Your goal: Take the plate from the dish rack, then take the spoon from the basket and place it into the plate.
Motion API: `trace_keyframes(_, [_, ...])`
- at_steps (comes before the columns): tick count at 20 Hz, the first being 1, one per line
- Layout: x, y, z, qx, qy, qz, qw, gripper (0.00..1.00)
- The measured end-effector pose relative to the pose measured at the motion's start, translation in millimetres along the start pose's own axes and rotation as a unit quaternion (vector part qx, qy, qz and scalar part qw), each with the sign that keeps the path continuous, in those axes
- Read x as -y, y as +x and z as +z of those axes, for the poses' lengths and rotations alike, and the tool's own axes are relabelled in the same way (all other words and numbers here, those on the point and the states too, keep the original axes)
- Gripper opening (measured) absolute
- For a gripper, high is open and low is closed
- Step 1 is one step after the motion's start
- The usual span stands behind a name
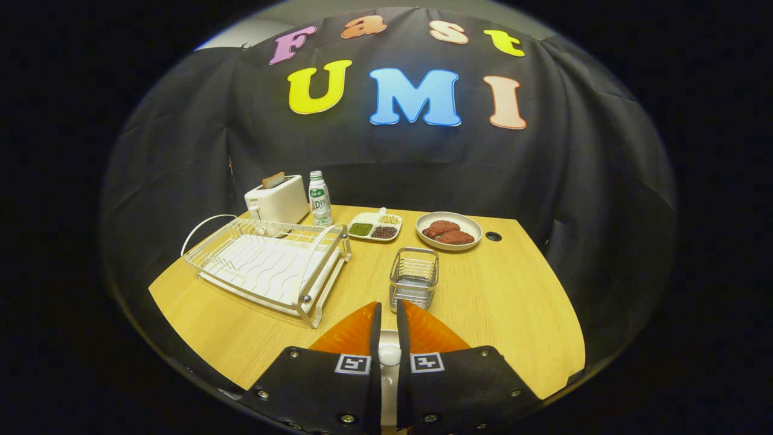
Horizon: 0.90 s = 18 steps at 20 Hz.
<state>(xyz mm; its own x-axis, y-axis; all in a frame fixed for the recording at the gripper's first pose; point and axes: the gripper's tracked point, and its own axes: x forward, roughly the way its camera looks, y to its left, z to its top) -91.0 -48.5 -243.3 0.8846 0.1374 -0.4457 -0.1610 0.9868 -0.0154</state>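
Plate, pale, lies near, under my nearly closed gripper. I can't tell whether the fingers grasp anything. Dish rack far left and basket look empty (task probably near done).

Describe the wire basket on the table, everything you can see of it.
The wire basket is a small, square-cornered, silvery metal container with thin horizontal wires for walls and an open top. It stands upright on the wooden table, just beyond the gripper, whose jaws are nearly closed with a white handle-like object between them. The dish rack sits apart beside it. Its contents cannot be made out.
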Motion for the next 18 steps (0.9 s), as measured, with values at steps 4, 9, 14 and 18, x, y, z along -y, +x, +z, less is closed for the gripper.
trace_keyframes(4, [-17.8,10.1,-4.4,-0.008,-0.002,0.022,1.0,0.1])
trace_keyframes(9, [-33.3,19.5,-7.6,-0.016,-0.008,0.046,0.999,0.1])
trace_keyframes(14, [-39.9,23.1,-9.8,-0.016,-0.015,0.059,0.998,0.1])
trace_keyframes(18, [-41.5,23.1,-9.5,-0.011,-0.019,0.068,0.997,0.1])
